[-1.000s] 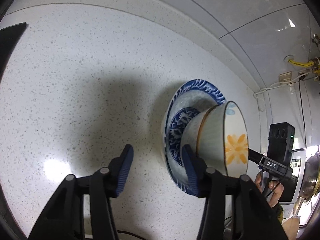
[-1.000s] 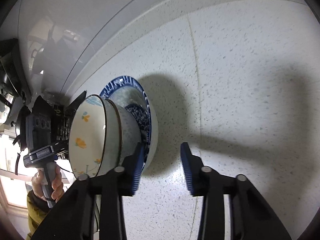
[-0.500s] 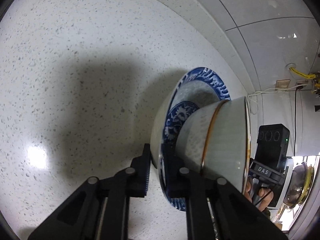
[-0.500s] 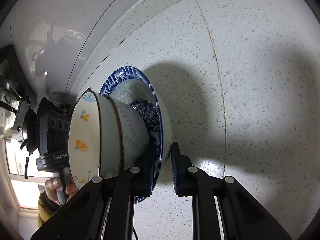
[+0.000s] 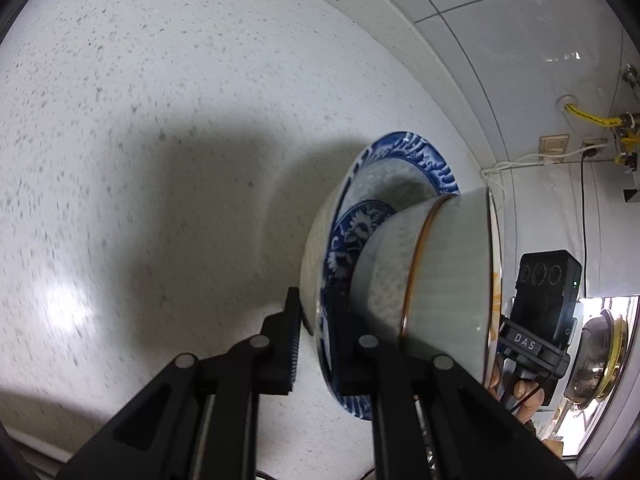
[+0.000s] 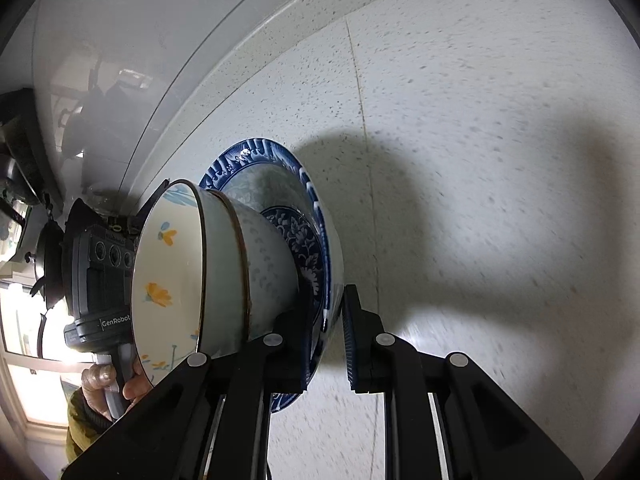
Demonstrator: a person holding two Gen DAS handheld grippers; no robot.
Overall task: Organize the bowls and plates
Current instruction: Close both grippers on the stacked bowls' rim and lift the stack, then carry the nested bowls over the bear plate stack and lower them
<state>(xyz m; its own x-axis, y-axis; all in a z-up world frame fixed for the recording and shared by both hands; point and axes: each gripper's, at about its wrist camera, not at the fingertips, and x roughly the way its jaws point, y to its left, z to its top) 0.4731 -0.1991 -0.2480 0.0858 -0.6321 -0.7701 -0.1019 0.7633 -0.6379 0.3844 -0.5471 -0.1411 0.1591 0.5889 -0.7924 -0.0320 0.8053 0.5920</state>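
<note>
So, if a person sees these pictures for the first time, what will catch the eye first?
Probably the blue-patterned plate with a pale flowered bowl nested in it, at the centre of both views. The left gripper and right gripper each pinch the plate's rim from opposite sides, above the white speckled counter.

A home kitchen: speckled countertop (image 5: 168, 128), tiled wall (image 5: 520, 52) (pots beyond).

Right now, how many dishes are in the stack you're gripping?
3: a blue-patterned plate at the base, pinched by both grippers; a pale bowl on it; a flowered bowl nested inside. More could be hidden.
</note>
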